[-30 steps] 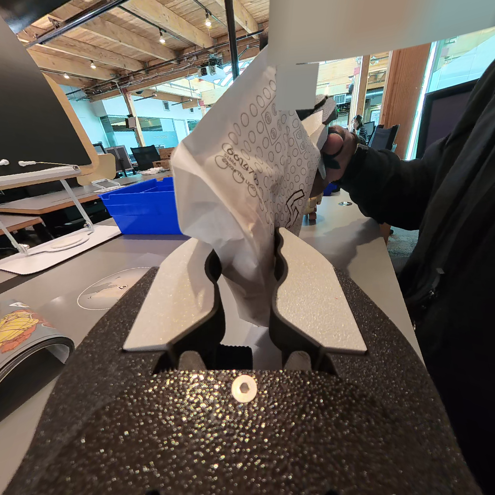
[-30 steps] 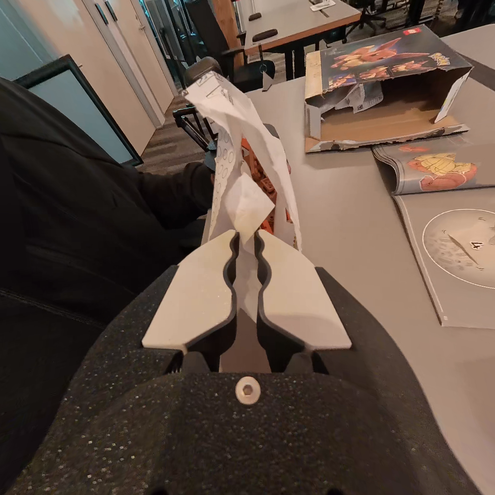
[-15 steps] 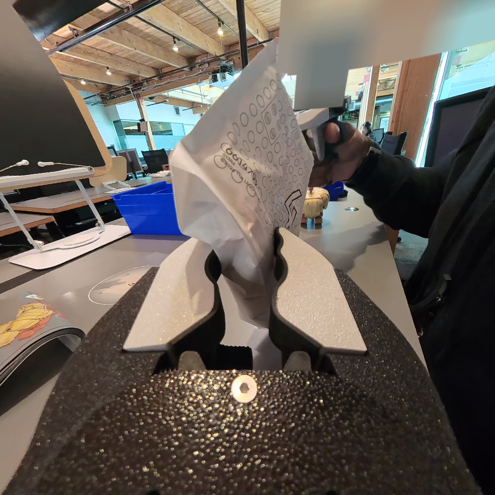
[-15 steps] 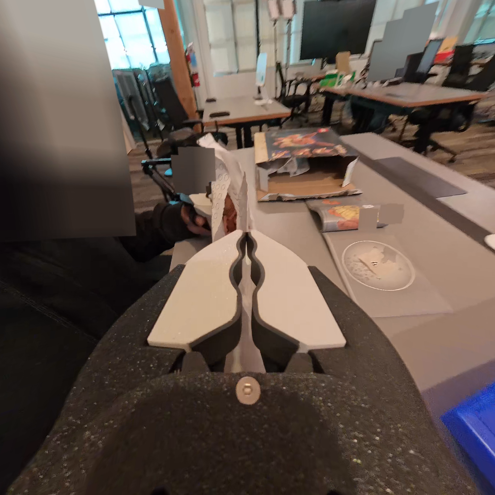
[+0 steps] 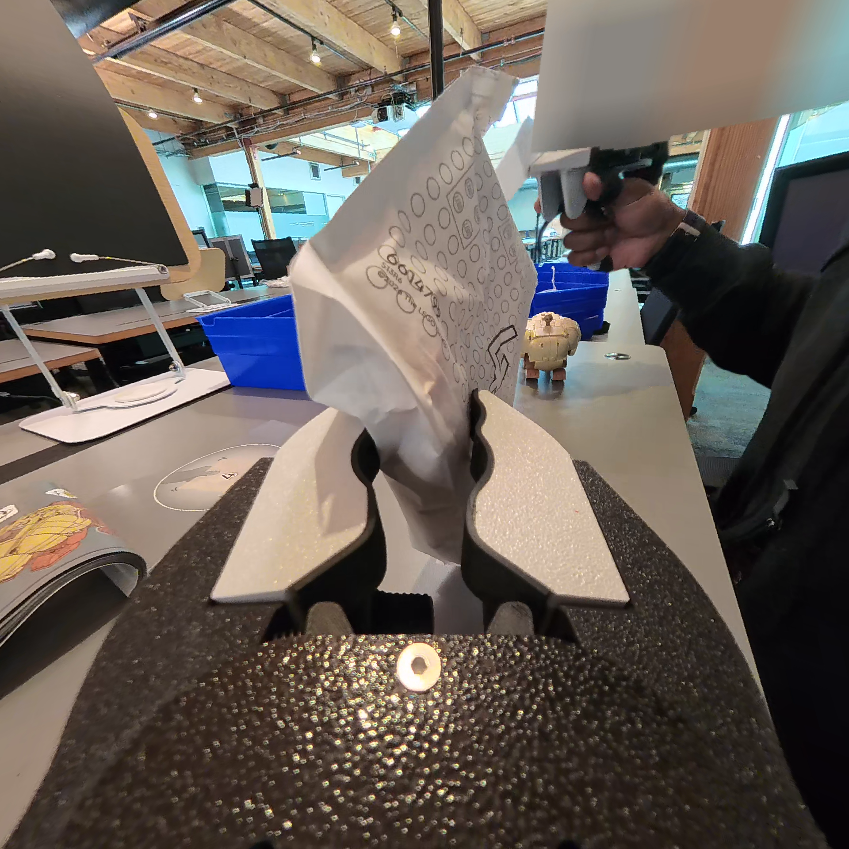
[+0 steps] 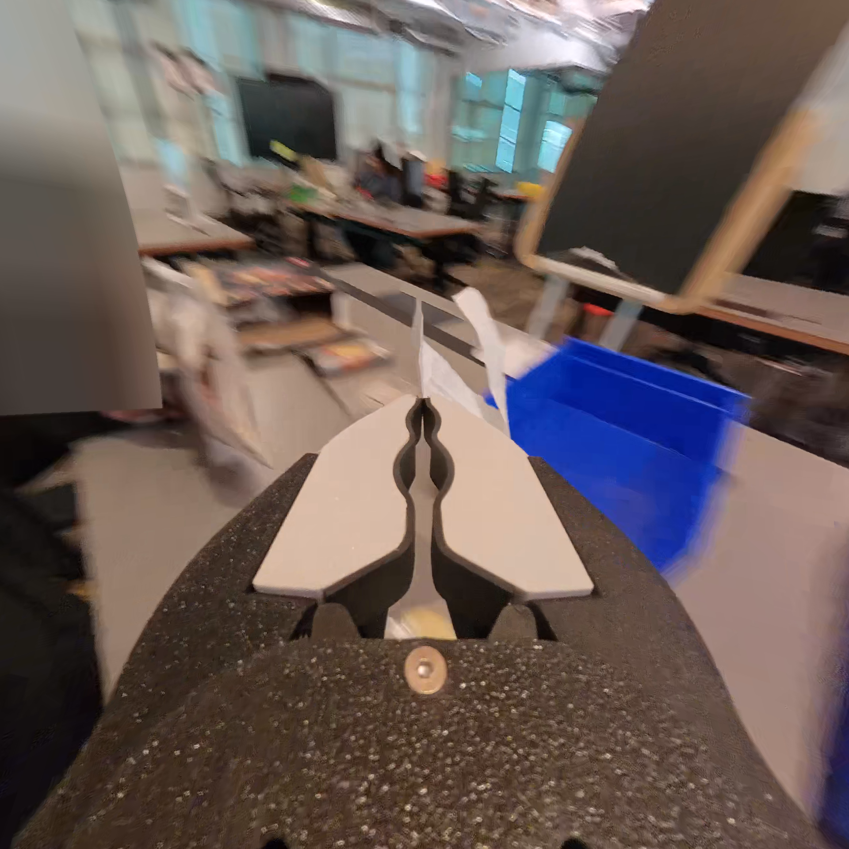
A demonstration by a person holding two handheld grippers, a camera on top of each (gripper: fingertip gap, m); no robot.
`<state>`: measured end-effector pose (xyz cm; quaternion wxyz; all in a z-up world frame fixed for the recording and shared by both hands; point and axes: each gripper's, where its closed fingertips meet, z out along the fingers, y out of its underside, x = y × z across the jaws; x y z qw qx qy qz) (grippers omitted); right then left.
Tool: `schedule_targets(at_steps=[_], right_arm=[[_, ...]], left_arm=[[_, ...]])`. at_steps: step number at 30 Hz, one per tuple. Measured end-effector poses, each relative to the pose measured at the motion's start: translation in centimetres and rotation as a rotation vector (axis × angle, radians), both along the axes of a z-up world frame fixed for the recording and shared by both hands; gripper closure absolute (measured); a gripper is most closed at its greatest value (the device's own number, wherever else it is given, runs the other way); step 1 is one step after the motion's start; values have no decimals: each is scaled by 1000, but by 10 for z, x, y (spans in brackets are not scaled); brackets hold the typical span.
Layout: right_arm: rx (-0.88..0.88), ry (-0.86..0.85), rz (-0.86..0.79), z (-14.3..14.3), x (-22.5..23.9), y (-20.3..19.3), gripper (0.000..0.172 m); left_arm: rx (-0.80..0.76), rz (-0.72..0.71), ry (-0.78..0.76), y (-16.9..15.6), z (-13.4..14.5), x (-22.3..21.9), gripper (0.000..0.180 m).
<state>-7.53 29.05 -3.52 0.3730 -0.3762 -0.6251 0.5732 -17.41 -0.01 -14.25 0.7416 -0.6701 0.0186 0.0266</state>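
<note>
The left gripper (image 5: 420,441) has its pale, grainy fingers (image 5: 528,496) clamped on the crumpled lower end of a white paper bag (image 5: 413,294), the wavy black pads biting into the folds on both sides. The bag stands up tall and creased, printed with rows of little rings (thin paper, soft as tissue at the pinch), its top edge ragged and open.

Up at the far right, a hand (image 5: 620,225) grips the handle of the right gripper (image 6: 422,404). Its own view is badly smeared, but its two flat grey fingers (image 6: 367,496) sit pressed together at the tips, nipping a narrow torn strip of white paper (image 6: 441,367) that trails out ahead of them toward the right.

Further out, smooth grey tabletop (image 5: 611,422). A small cream brick-built figure (image 5: 549,342) on brown stubby legs stands just right of the bag. Behind it, glossy blue plastic bins (image 5: 248,349). Near left, a curled glossy booklet (image 5: 59,546) with an orange and yellow picture; beyond that, a white stand (image 5: 115,404) on thin metal legs.
</note>
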Motion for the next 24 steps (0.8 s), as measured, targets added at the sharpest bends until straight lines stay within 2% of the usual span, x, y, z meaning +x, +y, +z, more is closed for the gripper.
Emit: schedule_targets(at_steps=[3, 7, 12, 15, 18, 20, 22, 24], right_arm=[[141, -154, -313, -34, 21, 92, 172], [189, -490, -542, -122, 65, 187, 172], [177, -725, -740, -224, 104, 262, 172], [191, -835, -814, -269, 121, 296, 172], [268, -922, -847, -294, 132, 311, 172], [286, -961, -840, -299, 137, 308, 156], [312, -947, -843, -288, 138, 303, 144], [349, -912, -854, -265, 139, 297, 140]], left_arm=[[3, 1, 4, 0, 0, 1, 144], [-8, -9, 0, 3, -1, 1, 144], [-33, -27, 9, 12, -4, 4, 144], [-31, -37, 11, 15, -4, 7, 144], [-38, -38, 13, 18, -5, 8, 144], [-45, -38, 14, 20, -5, 9, 144], [-46, -39, 11, 23, -6, 9, 144], [-45, -44, 7, 25, -5, 9, 144]])
